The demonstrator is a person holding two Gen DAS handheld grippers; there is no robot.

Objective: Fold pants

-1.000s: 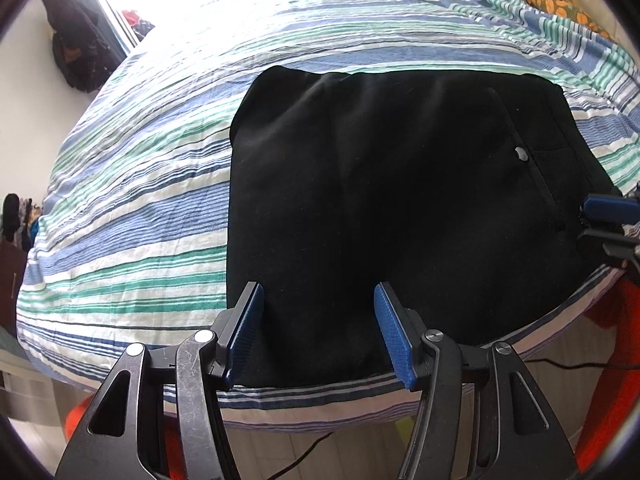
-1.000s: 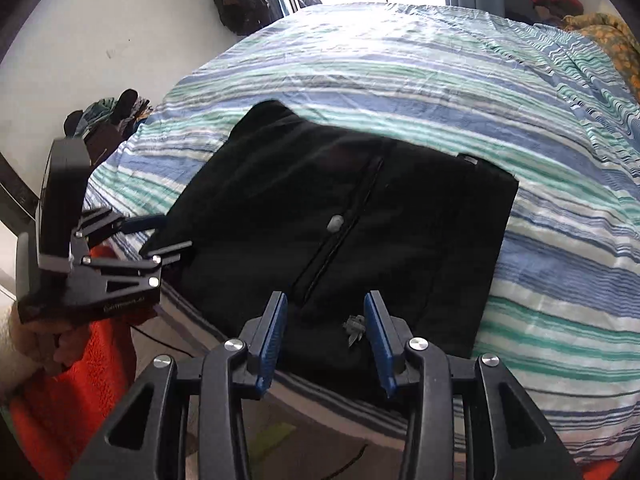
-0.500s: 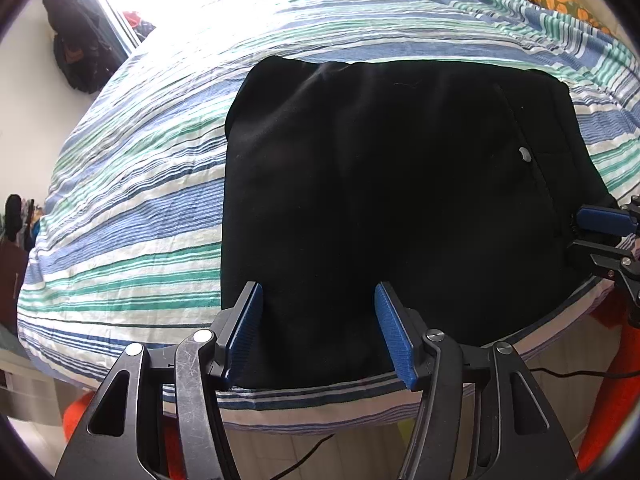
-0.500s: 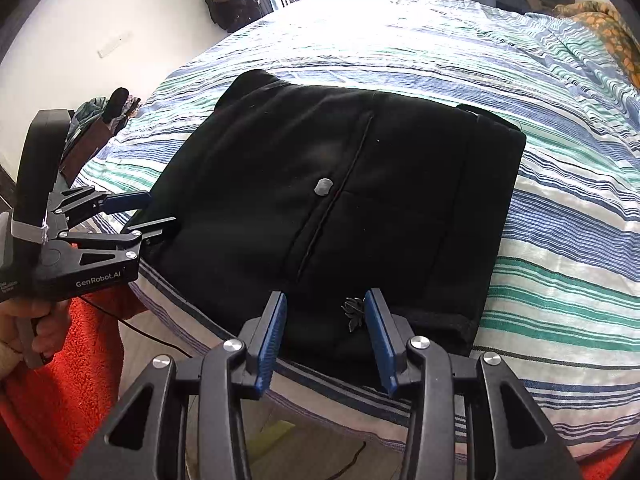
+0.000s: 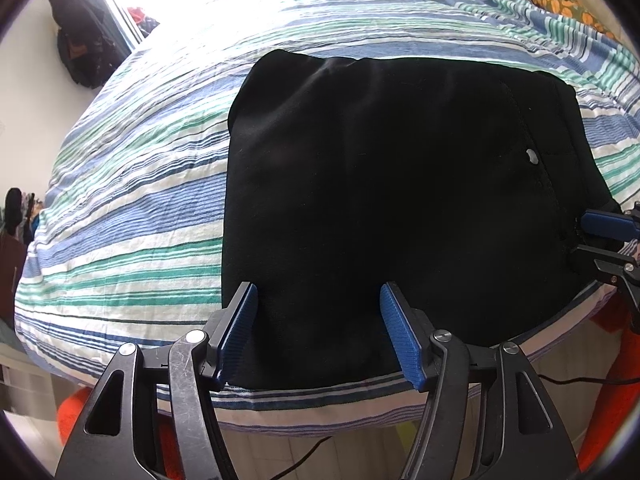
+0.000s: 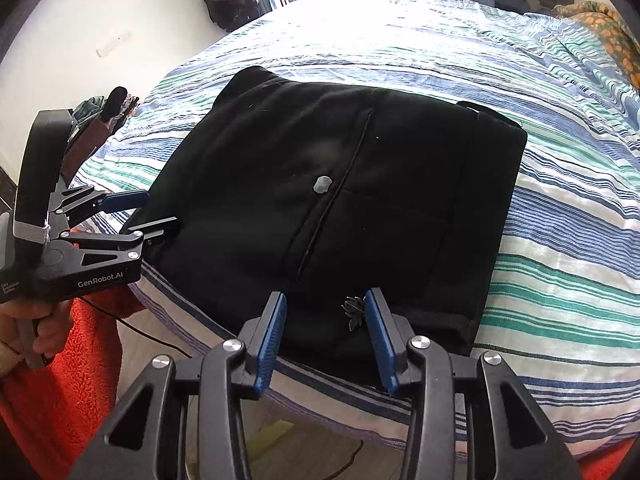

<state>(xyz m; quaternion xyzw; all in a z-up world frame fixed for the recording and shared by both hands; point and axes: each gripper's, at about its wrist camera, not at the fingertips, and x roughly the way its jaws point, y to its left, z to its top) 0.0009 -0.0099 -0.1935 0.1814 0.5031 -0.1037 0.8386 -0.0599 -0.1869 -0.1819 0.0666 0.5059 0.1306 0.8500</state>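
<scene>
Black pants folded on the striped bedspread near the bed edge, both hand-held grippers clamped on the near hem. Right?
Not quite. The black pants do lie folded on the striped bedspread near the bed edge, but neither hand-held gripper is clamped. The left wrist view shows the left hand-held gripper open, its jaws having just widened; the right wrist view shows the right hand-held gripper open above the hem.

Matt black cloth on the pants (image 5: pixel 400 200), soft and faintly fuzzy, with one dull grey button (image 6: pixel 322 185). Crinkled striped cotton on the bedspread (image 5: pixel 132 200). Ribbed blue pads (image 6: pixel 272 340) on satin black frames with bright metal rivets.
</scene>
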